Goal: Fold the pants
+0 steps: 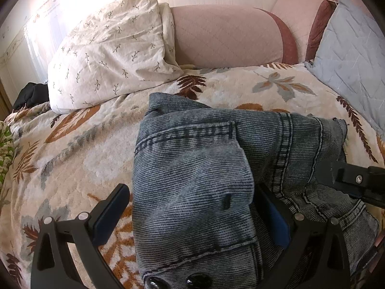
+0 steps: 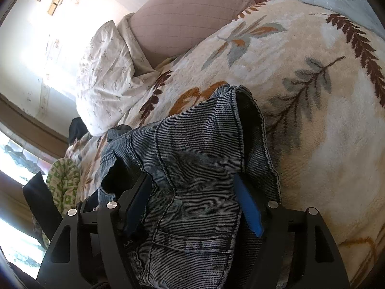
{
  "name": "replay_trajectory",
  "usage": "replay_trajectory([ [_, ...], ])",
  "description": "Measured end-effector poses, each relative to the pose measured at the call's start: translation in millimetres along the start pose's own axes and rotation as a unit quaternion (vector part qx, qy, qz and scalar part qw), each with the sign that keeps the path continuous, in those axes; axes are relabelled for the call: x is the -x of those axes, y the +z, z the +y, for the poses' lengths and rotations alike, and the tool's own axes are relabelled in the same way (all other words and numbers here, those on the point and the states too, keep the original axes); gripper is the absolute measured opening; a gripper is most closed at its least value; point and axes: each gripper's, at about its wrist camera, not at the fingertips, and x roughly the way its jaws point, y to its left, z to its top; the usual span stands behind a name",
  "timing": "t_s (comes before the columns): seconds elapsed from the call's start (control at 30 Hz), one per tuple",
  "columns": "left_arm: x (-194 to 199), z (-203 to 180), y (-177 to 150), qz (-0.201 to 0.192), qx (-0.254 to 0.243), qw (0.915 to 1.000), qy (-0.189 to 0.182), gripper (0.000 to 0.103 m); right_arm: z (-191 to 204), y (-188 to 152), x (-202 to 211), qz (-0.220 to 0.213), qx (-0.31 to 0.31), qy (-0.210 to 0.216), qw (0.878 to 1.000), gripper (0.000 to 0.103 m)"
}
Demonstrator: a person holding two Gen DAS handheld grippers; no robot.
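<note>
Jaws spread around bunched pants (image 1: pixel 192 180)

Blanket (image 1: pixel 79 159) left of jeans (image 1: pixel 192 180) open; pillow (image 1: pixel 108 55) behind.

Bed with leaf-print blanket (image 1: pixel 79 159), denim pants (image 1: pixel 192 168) bunched on it, sprig-print pillow (image 1: pixel 108 55), blue quilted cushion (image 1: pixel 356 57)

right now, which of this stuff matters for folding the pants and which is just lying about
Part of the job:
- denim pants
- left tongs, open around the pants
- right tongs, open around the pants

Just lying about:
- leaf-print blanket
- white pillow
- pink bolster
- blue cushion
</note>
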Motion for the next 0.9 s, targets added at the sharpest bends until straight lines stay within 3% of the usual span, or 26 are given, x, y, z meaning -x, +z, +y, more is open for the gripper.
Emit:
replay_trajectory([
  [0.9, 2.7, -2.2, -1.1, -0.013, 0.003, 0.9999, 0.007, 0.103, 2.3, 0.9, -1.1, 0.001, 0.004, 0.003, 1.000, 0.076],
])
